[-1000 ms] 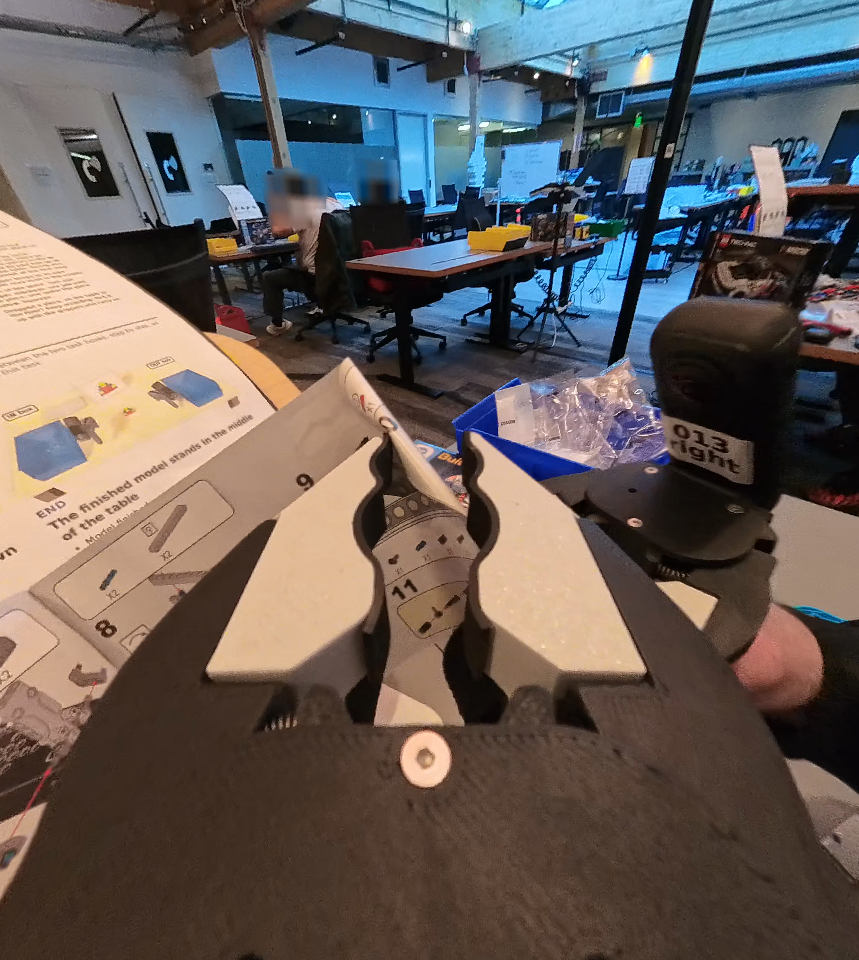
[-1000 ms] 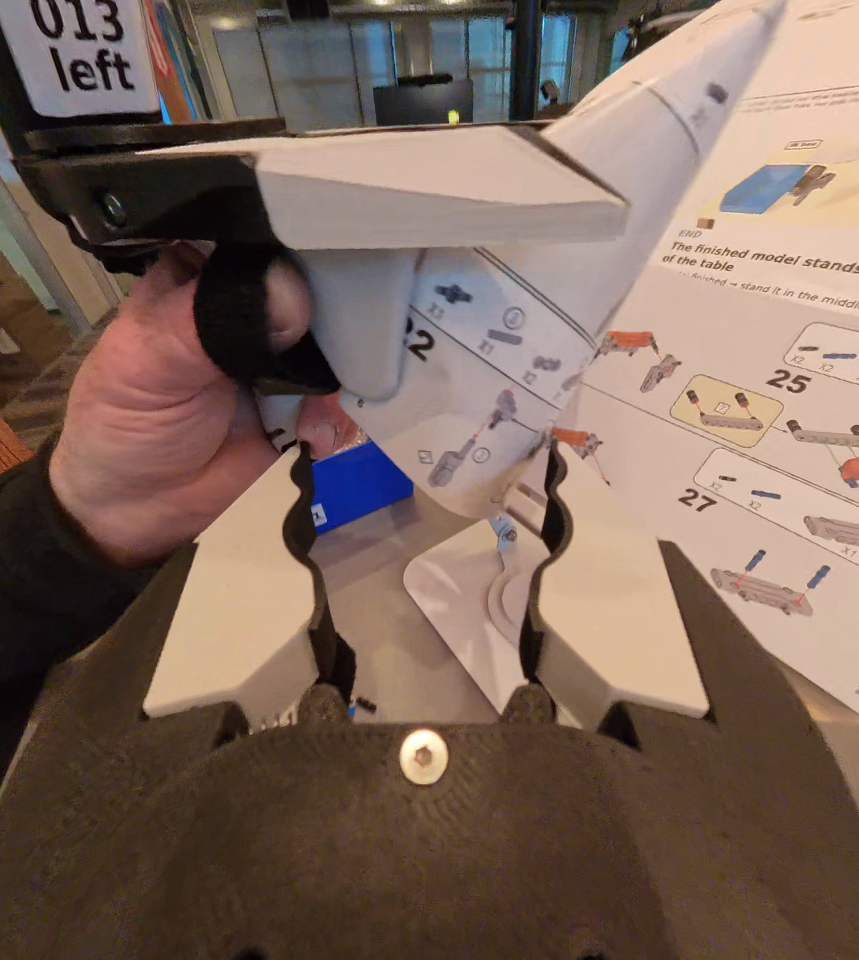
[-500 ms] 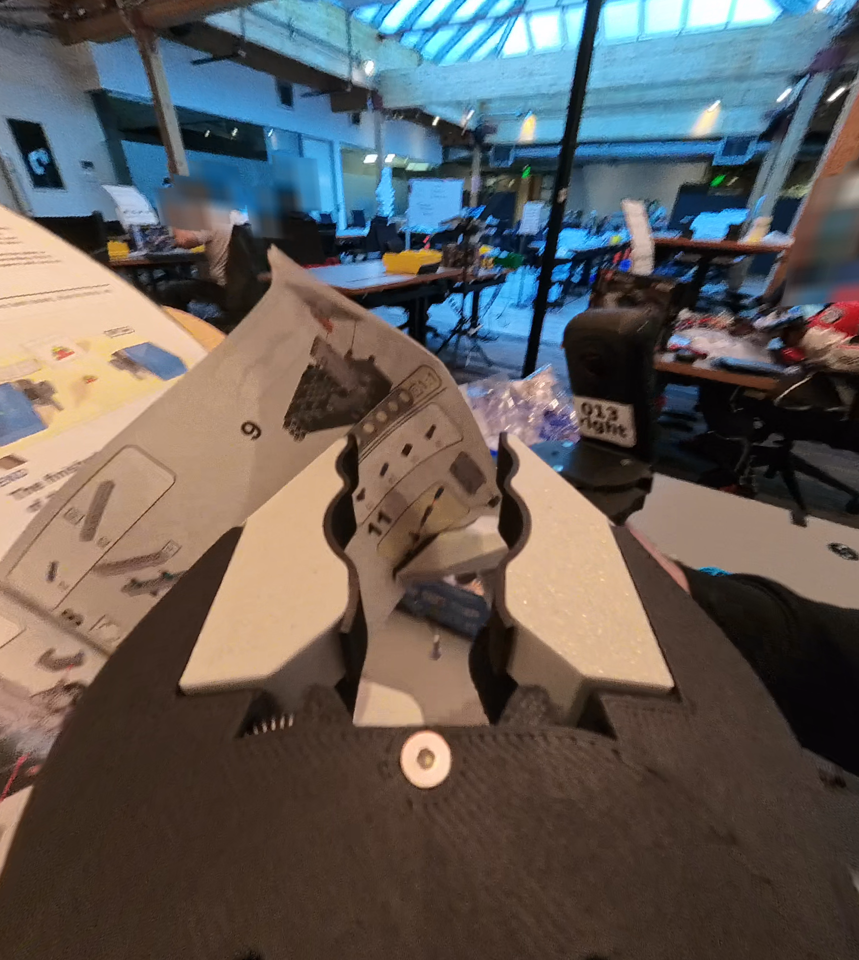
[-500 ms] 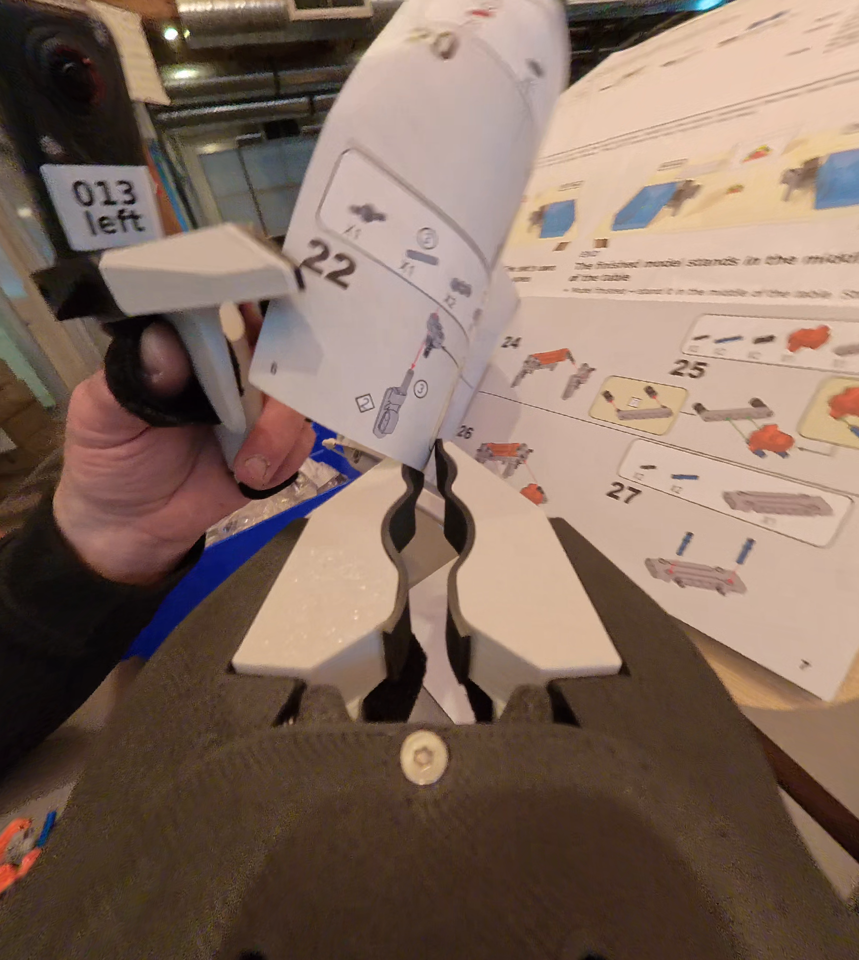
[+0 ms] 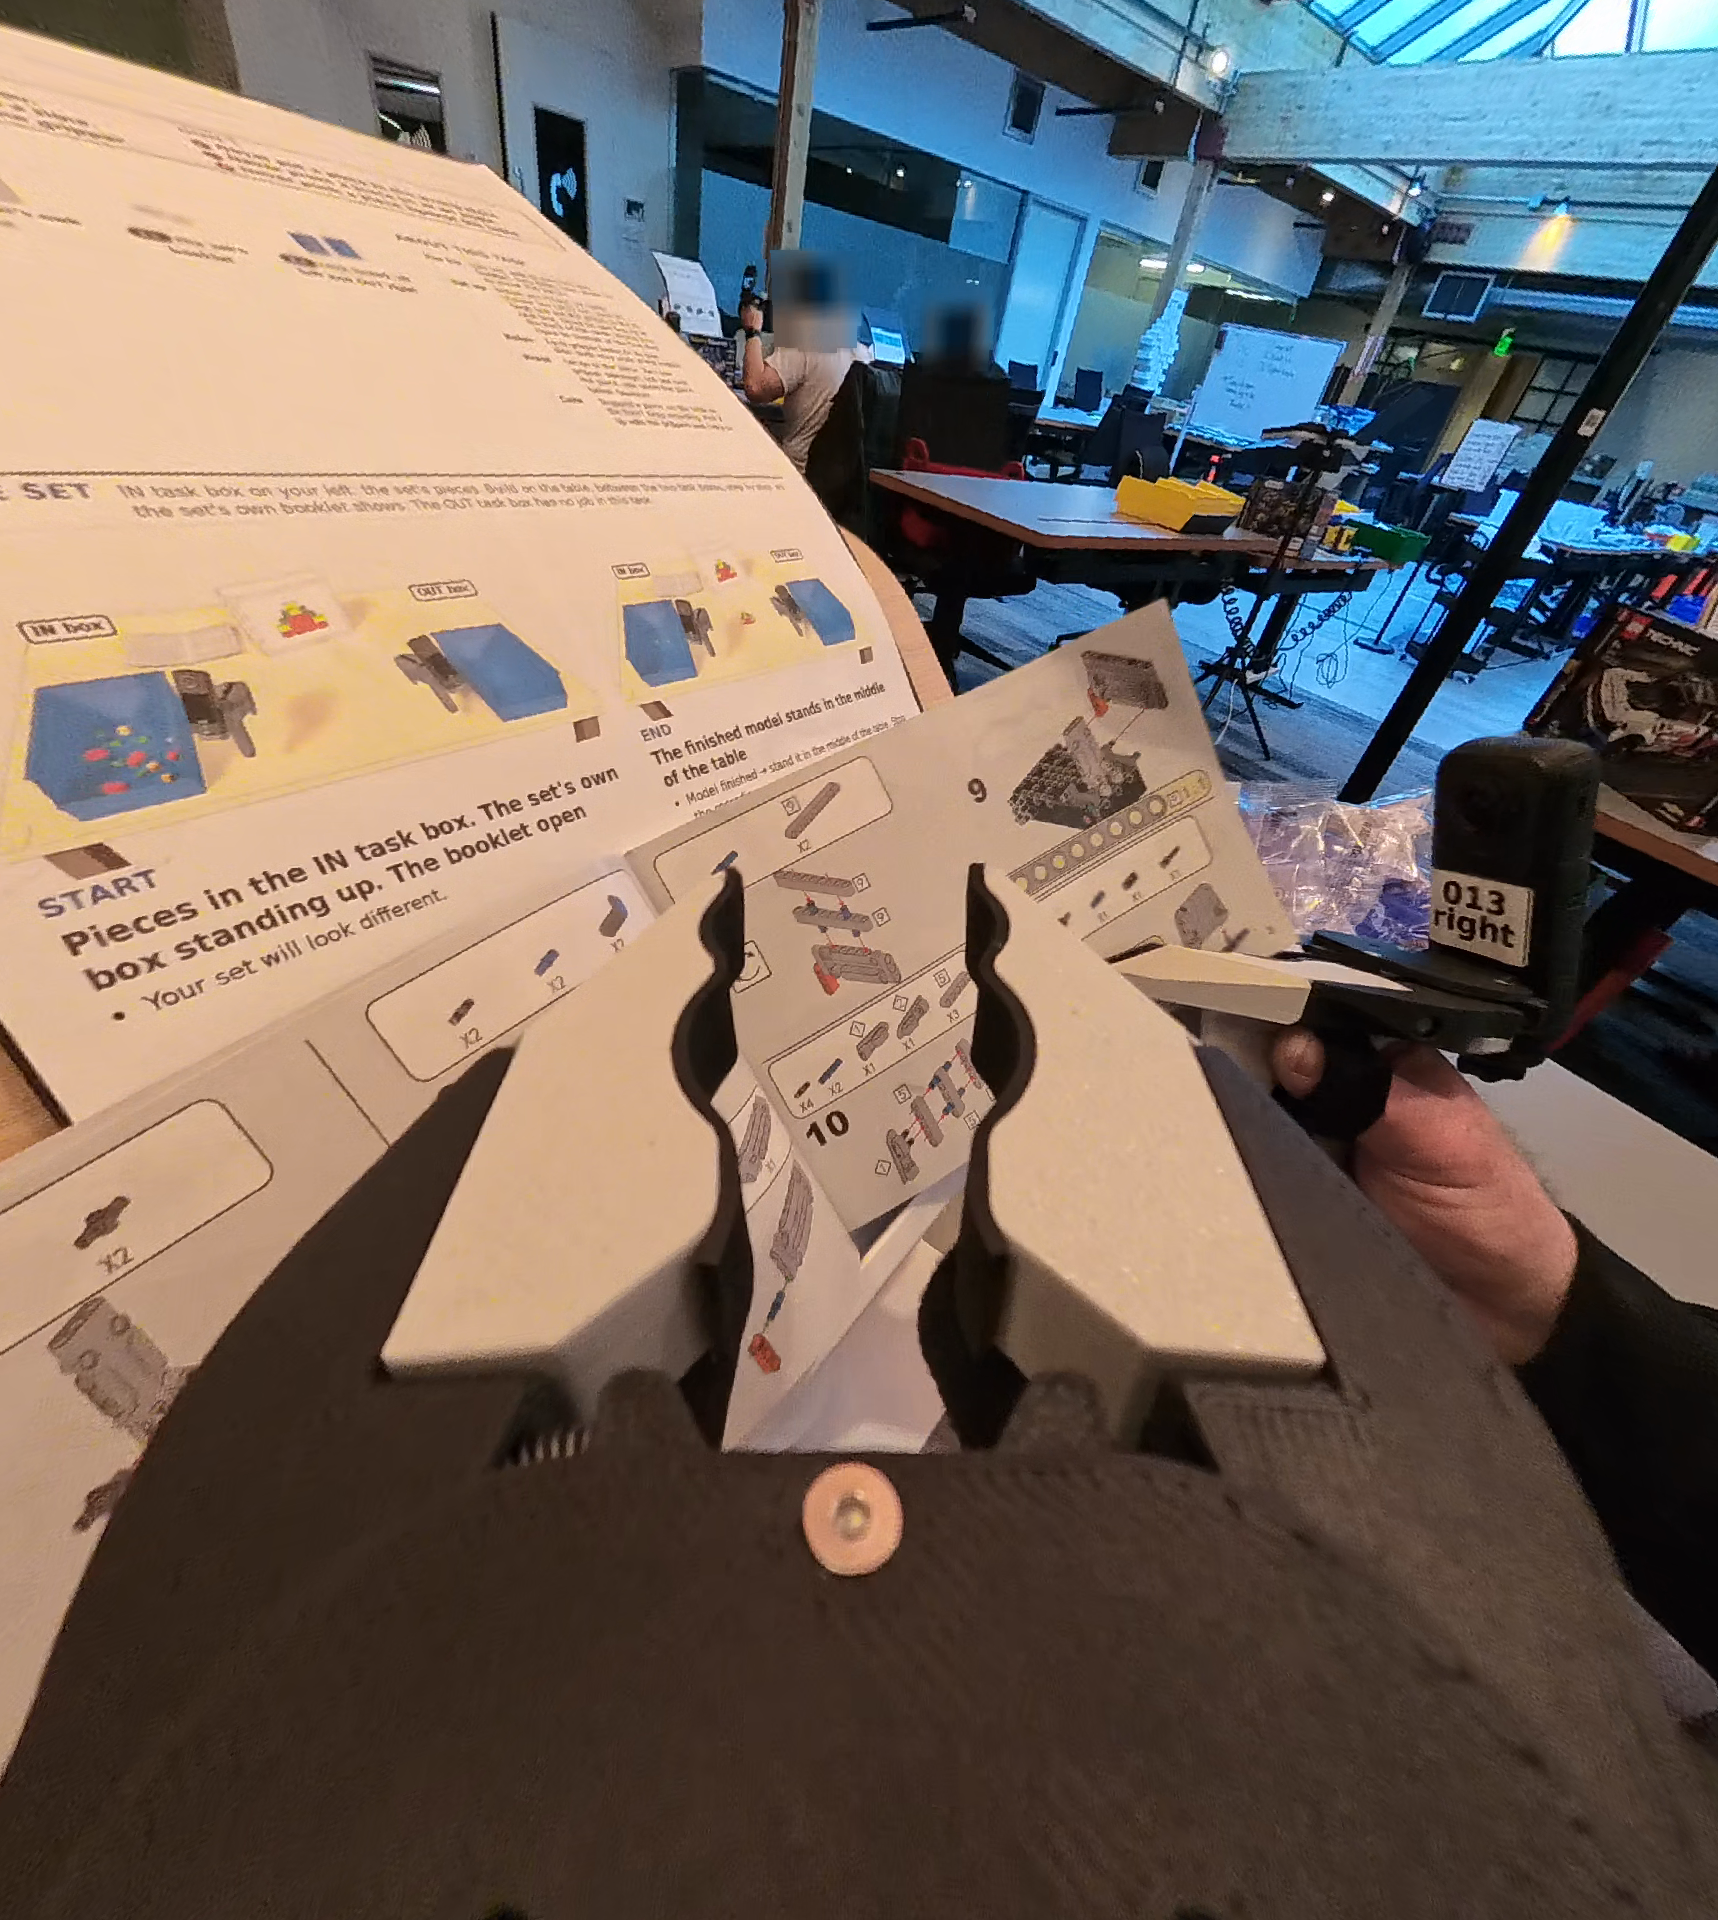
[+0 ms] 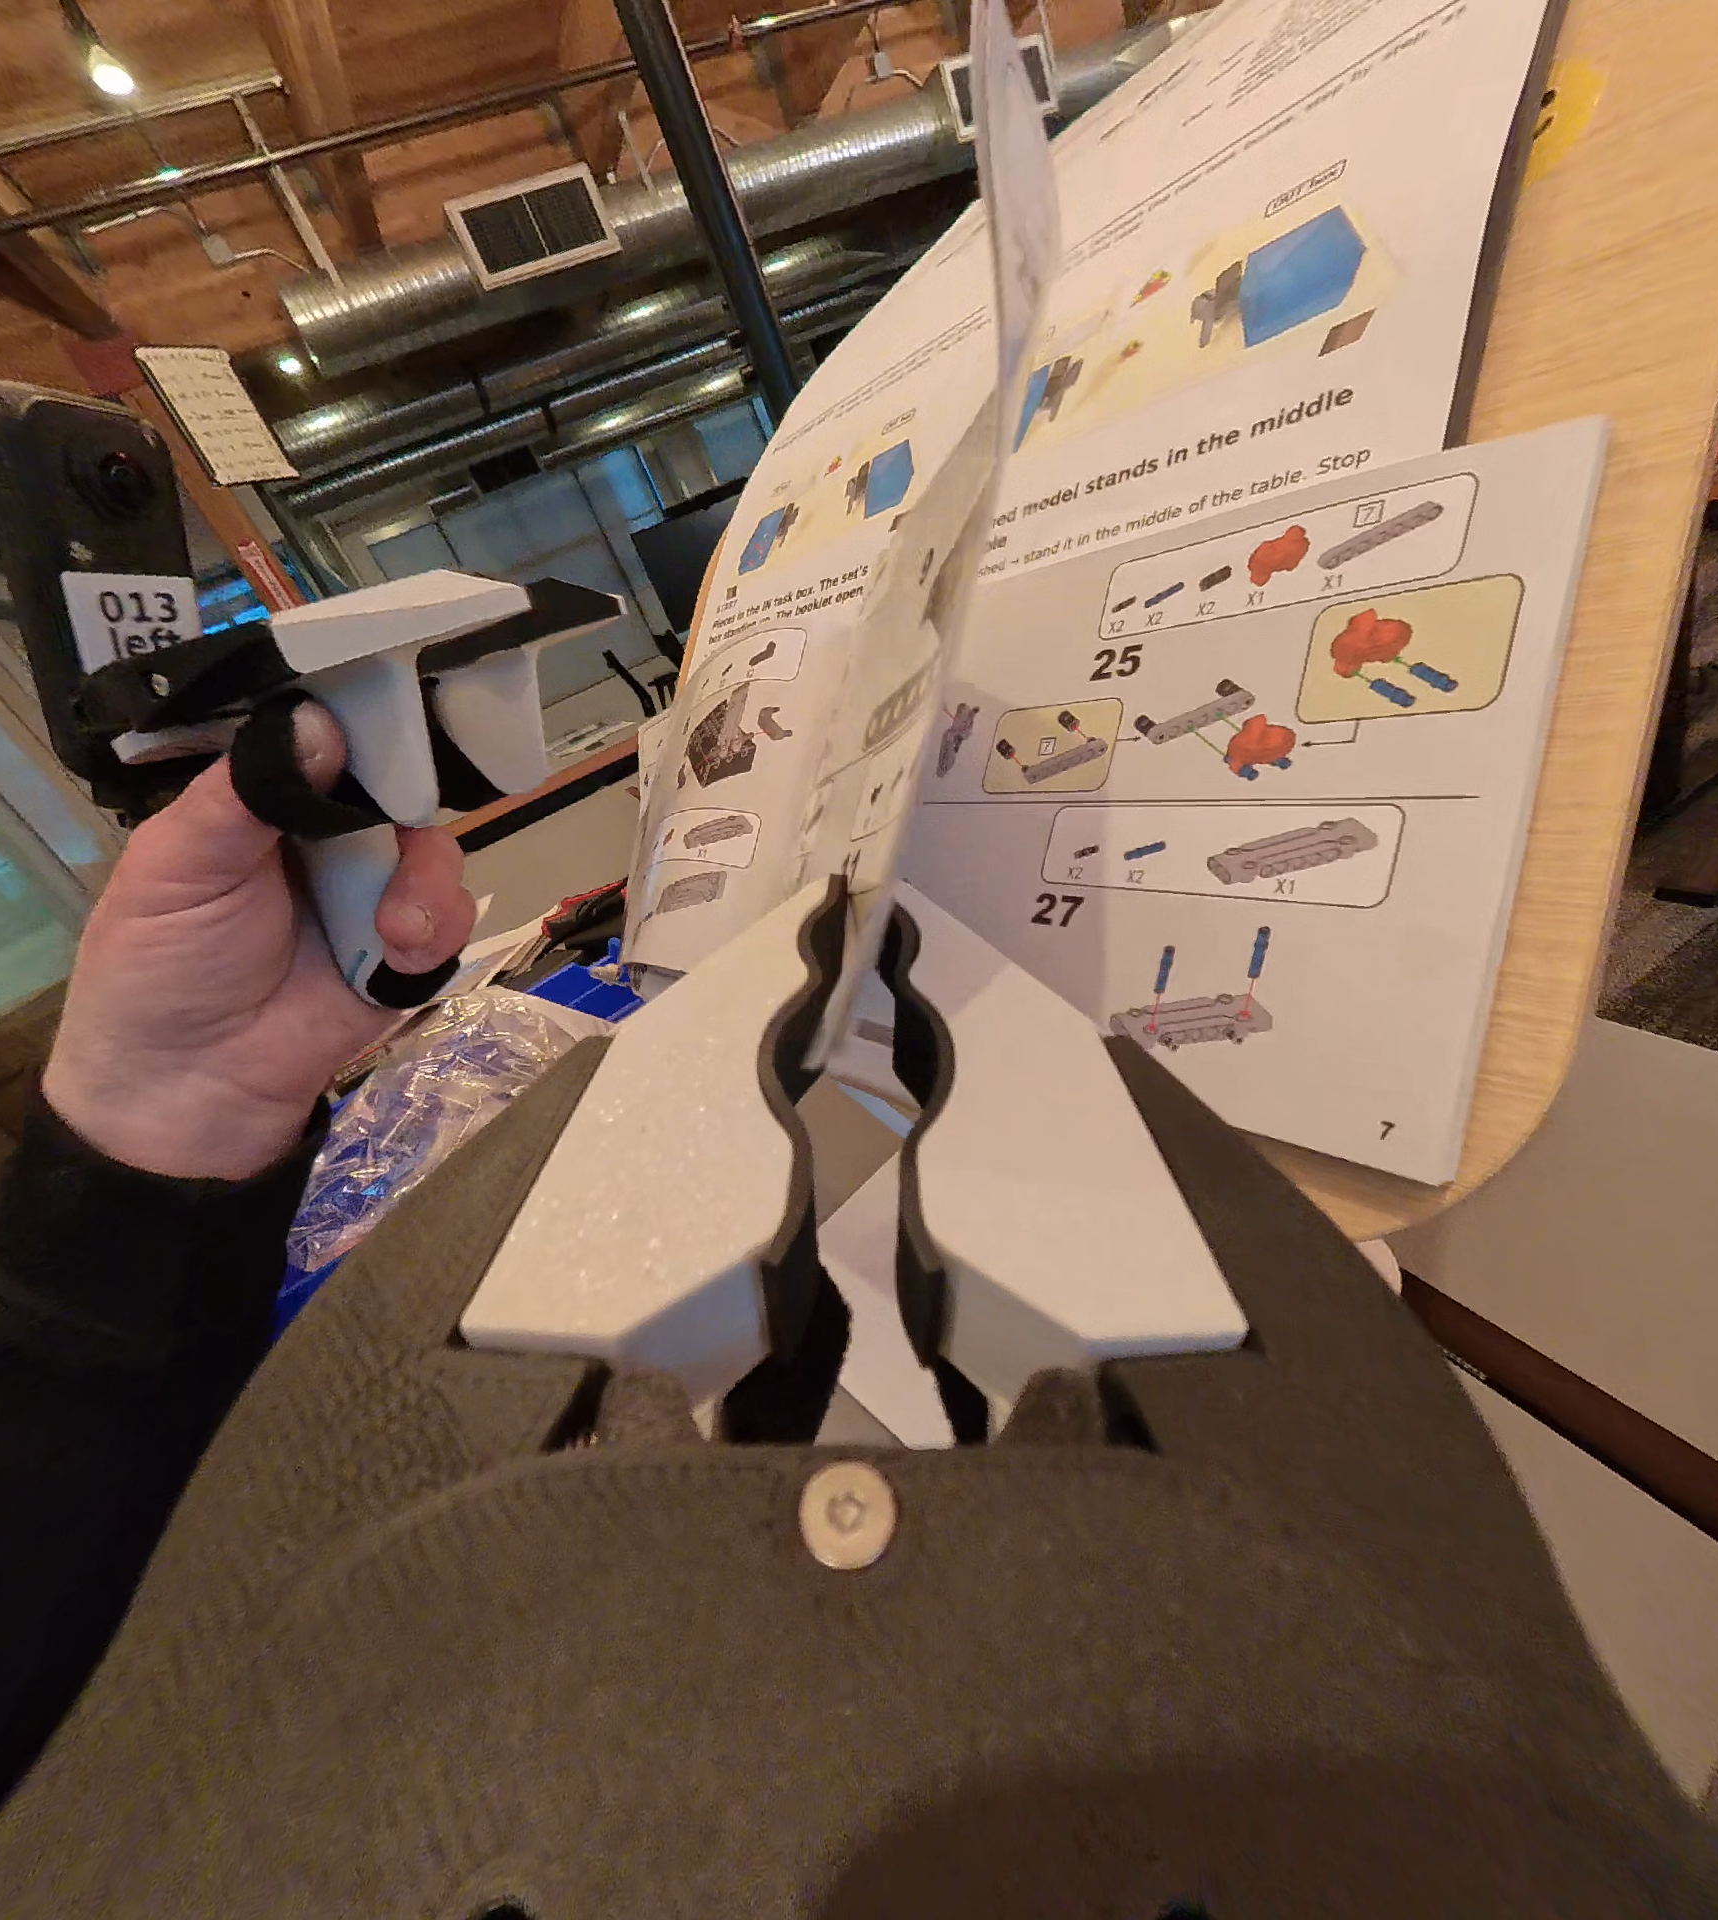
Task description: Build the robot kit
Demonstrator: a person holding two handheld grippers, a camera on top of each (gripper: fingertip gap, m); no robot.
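The right gripper (image 6: 860, 914) pinches a booklet page (image 6: 948, 582); the left gripper (image 5: 850, 904) stands released. A hard pull could tear that thin page.

Both grippers are the same look: left gripper (image 5: 850, 914) and right gripper (image 6: 860, 925) have speckly off-white fingers with wavy black pads, on a textured matte black body with a silver screw. The booklet (image 6: 1239, 790) is pale grey-white pages with black step numbers, grey parts, red-orange and blue bits, plus a couple of pale yellow boxes. The big sheet (image 5: 315, 582) behind is white with black text and blue boxes on yellow panels. It's on a light wood-grain board (image 6: 1644, 436). Blue bin (image 6: 580, 987), clear crinkly bag (image 6: 419, 1112), black sleeve (image 6: 24, 1351).
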